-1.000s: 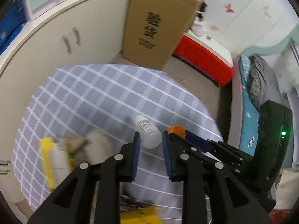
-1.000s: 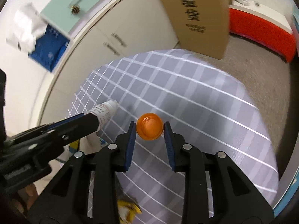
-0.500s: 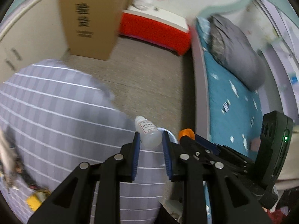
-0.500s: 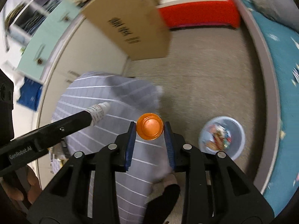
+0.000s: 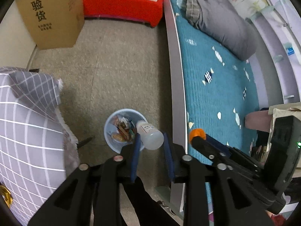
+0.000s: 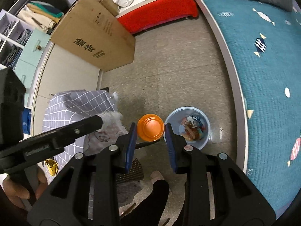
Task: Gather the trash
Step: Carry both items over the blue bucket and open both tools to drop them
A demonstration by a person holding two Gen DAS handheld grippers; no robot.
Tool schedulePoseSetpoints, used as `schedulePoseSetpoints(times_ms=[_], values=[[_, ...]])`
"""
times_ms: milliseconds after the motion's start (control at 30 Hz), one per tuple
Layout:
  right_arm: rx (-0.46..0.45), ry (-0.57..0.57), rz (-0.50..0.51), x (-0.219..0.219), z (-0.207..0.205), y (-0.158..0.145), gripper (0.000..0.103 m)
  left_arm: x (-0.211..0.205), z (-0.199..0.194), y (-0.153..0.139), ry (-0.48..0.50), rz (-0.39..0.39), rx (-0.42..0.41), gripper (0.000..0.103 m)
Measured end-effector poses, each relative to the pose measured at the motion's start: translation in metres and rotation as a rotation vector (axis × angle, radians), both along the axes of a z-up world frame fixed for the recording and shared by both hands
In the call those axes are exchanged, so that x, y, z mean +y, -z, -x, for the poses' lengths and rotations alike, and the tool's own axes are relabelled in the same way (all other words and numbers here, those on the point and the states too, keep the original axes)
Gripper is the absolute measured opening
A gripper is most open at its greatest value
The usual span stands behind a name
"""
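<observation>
Left gripper (image 5: 150, 144) just opened wider above the blue bin (image 5: 111, 126), jaws now spread, small white bottle (image 5: 149, 135) loose between the pads with a gap on its right. Right gripper (image 6: 150, 131) pinching the orange cup (image 6: 150, 127), just left of the same trash-filled bin on the floor.
</observation>
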State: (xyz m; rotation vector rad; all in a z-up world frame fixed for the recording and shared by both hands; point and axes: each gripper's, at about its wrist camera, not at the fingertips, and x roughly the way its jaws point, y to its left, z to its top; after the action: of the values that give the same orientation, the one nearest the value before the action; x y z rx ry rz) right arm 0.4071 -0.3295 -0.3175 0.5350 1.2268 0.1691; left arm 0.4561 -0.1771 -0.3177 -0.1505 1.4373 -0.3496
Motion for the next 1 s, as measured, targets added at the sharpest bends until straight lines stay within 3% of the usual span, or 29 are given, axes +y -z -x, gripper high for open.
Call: schedulePoseSetpoints(times_ms=[33, 67, 233, 767, 800, 833, 1000], values=[[0.001, 0.002, -0.001, -0.003, 0.0, 0.0, 0.03, -0.004, -0.001, 0.004, -0.006, -0.01, 0.015, 0.06], [0.002, 0.003, -0.001, -0.007, 0.002, 0.001, 0.03, -0.005, -0.001, 0.005, -0.013, -0.019, 0.012, 0.063], [0.014, -0.003, -0.012, -0.018, 0.003, 0.004, 0.03, -0.004, 0.003, 0.009, -0.039, -0.048, 0.036, 0.063], [0.015, -0.072, -0.036, 0.009, -0.007, 0.005, 0.031, 0.028, 0.011, -0.001, -0.144, -0.09, 0.032, 0.067], [0.016, -0.073, -0.037, 0.009, -0.008, 0.006, 0.037, 0.03, 0.011, -0.002, -0.15, -0.091, 0.031, 0.067], [0.018, -0.072, -0.035, 0.01, -0.009, 0.006, 0.051, 0.032, 0.012, -0.003, -0.154, -0.092, 0.031, 0.067], [0.015, -0.072, -0.017, 0.012, -0.012, 0.004, 0.054, 0.043, 0.014, -0.007, -0.179, -0.096, 0.024, 0.067]])
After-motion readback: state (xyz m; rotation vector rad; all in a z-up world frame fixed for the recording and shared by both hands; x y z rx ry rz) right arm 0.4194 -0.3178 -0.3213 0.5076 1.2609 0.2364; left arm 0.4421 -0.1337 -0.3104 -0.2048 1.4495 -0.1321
